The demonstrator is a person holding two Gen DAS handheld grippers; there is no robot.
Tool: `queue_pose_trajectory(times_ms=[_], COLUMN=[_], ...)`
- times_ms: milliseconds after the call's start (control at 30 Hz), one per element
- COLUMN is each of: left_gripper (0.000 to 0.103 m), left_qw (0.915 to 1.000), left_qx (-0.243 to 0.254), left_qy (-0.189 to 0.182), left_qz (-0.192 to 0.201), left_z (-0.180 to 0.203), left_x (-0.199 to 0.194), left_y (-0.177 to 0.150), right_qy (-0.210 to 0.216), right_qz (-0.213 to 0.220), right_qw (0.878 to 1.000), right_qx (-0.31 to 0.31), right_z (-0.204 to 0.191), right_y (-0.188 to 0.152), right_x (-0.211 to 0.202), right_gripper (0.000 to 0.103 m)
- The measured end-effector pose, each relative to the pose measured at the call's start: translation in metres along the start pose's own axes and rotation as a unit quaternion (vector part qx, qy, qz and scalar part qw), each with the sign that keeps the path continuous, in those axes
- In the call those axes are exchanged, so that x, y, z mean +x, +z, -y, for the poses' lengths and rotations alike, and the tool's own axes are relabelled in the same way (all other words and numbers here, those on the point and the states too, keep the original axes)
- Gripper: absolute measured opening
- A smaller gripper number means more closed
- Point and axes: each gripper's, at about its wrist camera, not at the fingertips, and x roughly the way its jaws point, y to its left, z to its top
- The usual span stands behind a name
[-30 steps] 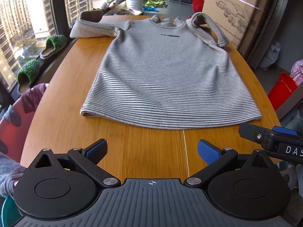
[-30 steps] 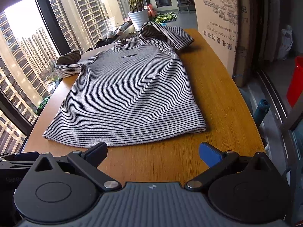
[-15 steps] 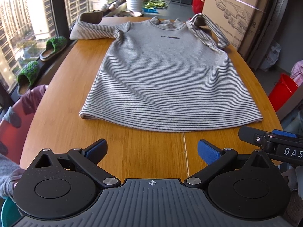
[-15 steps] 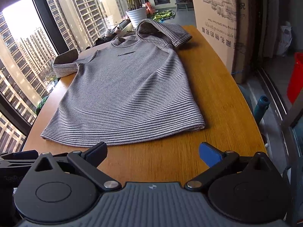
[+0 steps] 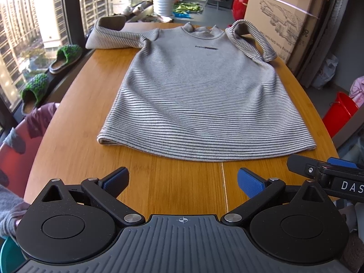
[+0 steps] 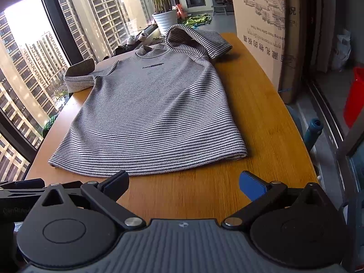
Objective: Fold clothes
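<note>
A grey striped T-shirt (image 5: 200,95) lies flat, front up, on the wooden table (image 5: 82,118), collar far, hem near. It also shows in the right wrist view (image 6: 150,116). Its right sleeve (image 5: 252,38) stands up in a fold; the left sleeve (image 5: 113,36) lies out to the side. My left gripper (image 5: 183,180) is open and empty, just short of the hem. My right gripper (image 6: 184,182) is open and empty, near the hem's right half. Its side shows in the left wrist view (image 5: 323,173).
A large cardboard box (image 6: 264,29) stands along the table's right edge. A red bucket (image 5: 339,113) sits on the floor to the right. Green slippers (image 5: 66,56) lie on the window ledge at left. A white plant pot (image 5: 163,2) stands beyond the table.
Both grippers have edged slightly forward toward the shirt's hem. The shirt has not moved and both grippers stay open.
</note>
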Motion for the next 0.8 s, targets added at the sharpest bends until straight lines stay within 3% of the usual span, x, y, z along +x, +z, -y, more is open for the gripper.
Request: queue_pose_trajectory(times_ms=[300,800], left_gripper=[0.103,0.103], left_qw=[0.9997,0.9997], left_qx=[0.012,0.012], left_qy=[0.013,0.014], left_qz=[0.018,0.014], left_z=[0.004,0.0007], left_x=[-0.0047,-0.0038], left_y=[0.0014,0.0006], right_qy=[0.001,0.0], right_qz=[-0.003,-0.003], right_qw=[1.0,1.0], right_qx=[0.002,-0.001], right_z=[0.0011,0.0004], right_y=[0.0009,0.0001], right_x=[0.0018,0.0025], right_gripper=[0.103,0.103])
